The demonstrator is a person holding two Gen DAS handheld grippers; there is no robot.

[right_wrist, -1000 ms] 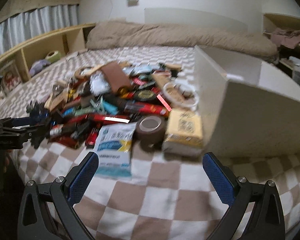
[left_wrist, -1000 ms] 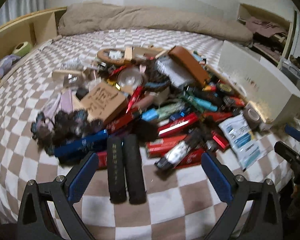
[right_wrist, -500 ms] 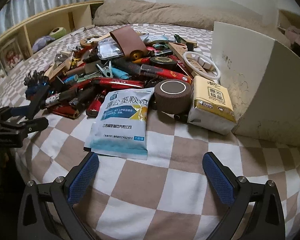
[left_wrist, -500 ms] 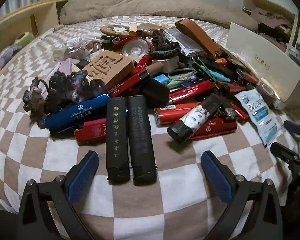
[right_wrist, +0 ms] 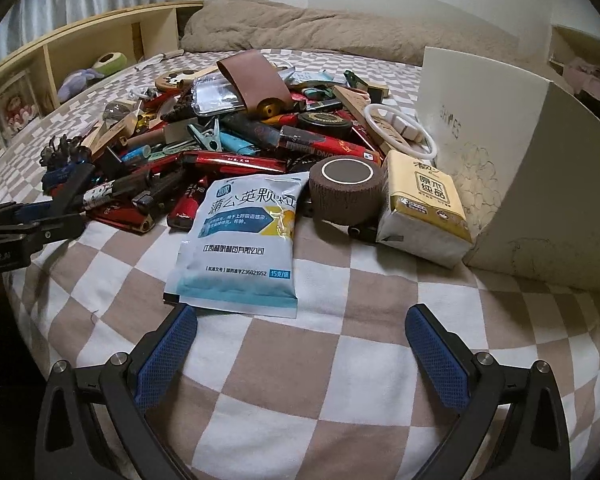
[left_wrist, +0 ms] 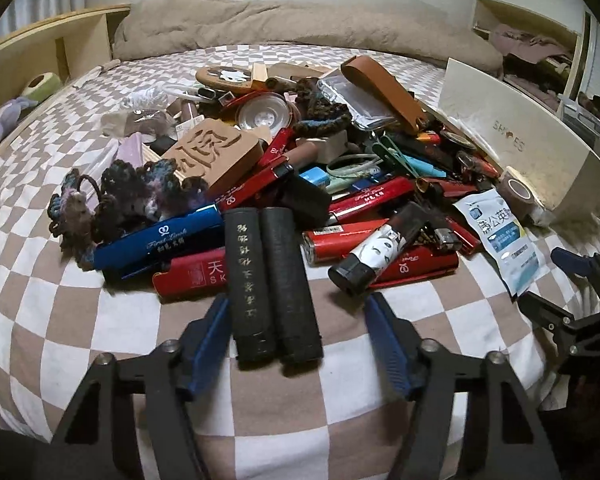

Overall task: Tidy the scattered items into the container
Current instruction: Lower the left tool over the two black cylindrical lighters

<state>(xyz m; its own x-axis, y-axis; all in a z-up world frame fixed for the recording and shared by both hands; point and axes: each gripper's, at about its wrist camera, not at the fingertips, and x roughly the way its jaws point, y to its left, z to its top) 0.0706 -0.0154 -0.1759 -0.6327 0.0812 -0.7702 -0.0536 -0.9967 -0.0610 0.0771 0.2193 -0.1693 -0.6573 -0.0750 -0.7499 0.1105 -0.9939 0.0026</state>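
Now the left claw point(left_wrist: 297, 309) has just closed around two black bars point(left_wrist: 274, 280) at the pile's near edge, the handiest pick for the shoe box point(left_wrist: 520, 148). The right claw point(right_wrist: 300, 316) hangs spread apart.

Your left claw point(left_wrist: 300, 320) tilts downward, its jaws just drawn in to their narrowest, left pad against the thing between them, right pad clear. Your right claw point(right_wrist: 300, 328) tilts down too, jaws spread wide, nothing between the pads.

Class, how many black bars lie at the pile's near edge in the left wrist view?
2: a left bar and a right bar, touching side by side. Others may be buried.
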